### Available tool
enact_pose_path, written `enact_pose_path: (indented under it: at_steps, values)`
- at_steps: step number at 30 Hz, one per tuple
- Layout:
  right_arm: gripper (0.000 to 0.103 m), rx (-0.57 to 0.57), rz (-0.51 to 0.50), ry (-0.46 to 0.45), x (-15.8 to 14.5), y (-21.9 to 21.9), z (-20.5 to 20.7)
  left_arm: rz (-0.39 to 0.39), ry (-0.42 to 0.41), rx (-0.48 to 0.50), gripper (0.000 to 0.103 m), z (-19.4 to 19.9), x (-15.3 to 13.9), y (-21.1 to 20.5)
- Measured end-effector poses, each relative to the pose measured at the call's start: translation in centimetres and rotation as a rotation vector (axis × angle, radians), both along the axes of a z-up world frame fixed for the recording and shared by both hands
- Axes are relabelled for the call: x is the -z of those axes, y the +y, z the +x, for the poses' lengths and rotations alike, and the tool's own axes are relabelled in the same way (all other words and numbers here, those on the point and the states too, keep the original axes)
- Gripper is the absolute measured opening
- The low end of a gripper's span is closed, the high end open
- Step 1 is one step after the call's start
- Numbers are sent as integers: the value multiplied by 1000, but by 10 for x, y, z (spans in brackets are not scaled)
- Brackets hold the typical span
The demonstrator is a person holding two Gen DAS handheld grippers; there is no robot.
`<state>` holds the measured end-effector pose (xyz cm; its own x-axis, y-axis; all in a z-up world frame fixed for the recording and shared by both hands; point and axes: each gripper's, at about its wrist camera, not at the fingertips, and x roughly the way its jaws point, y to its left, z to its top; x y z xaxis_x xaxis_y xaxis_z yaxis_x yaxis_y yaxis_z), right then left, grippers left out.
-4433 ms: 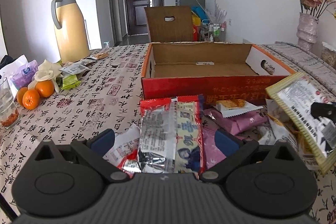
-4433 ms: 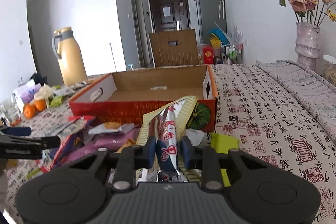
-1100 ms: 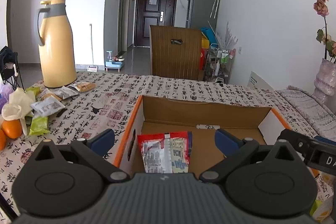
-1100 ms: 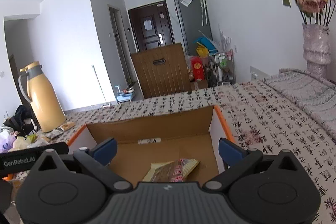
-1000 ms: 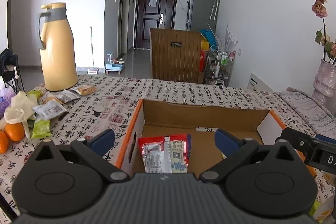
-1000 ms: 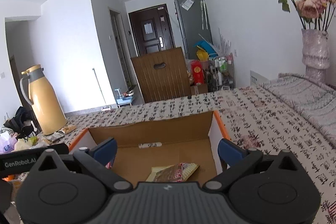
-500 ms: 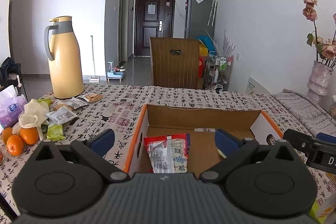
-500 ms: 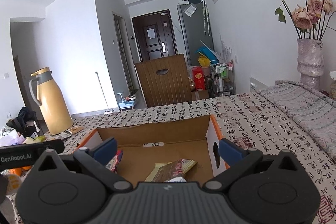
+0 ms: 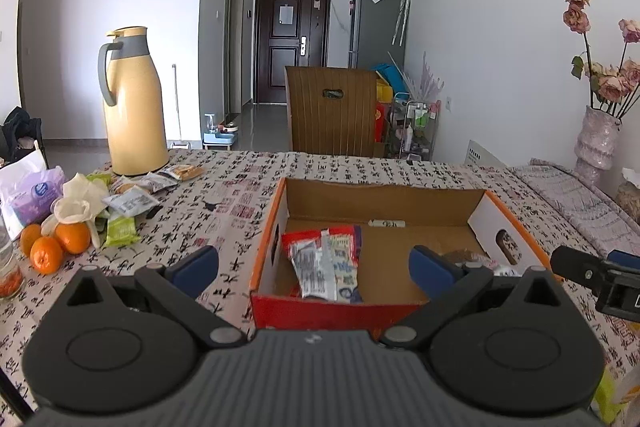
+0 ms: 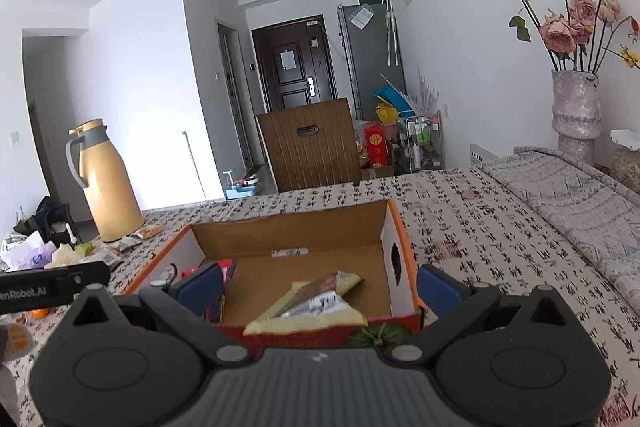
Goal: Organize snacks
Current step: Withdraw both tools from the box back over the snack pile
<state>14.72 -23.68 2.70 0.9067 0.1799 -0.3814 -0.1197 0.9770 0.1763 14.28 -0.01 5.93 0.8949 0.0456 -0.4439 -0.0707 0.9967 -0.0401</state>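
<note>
The left tongs [image 9: 314, 269] are spread wide and hold nothing; they hang level above the near edge of the shallow cardboard box with red and orange outer walls [image 9: 384, 201], pointing forward over it. The right tongs [image 10: 318, 285] are also wide apart and empty, level, above the near right part of the same box [image 10: 288, 231]. Inside, the red and silver snack packet [image 9: 326, 263] lies flat on the left side of the floor. The brown snack packet with cream border [image 10: 316, 301] lies on the right side. The box stands on the bench with calligraphy-printed cloth [image 9: 236, 187]. Beside it, at the far left, stand a tall yellow thermos jug [image 9: 132, 103] and three oranges [image 9: 56, 245].
</note>
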Motion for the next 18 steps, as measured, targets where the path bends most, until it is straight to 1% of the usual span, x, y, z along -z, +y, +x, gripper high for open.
enact_pose_path:
  at_steps: [10,18]
  values:
    - [103,-12,-12,27,12,-5,-24,-5,26,7,103,-30,15,6]
    - [103,-25,-29,59,26,-6,-43,-8,37,10,103,-47,30,12]
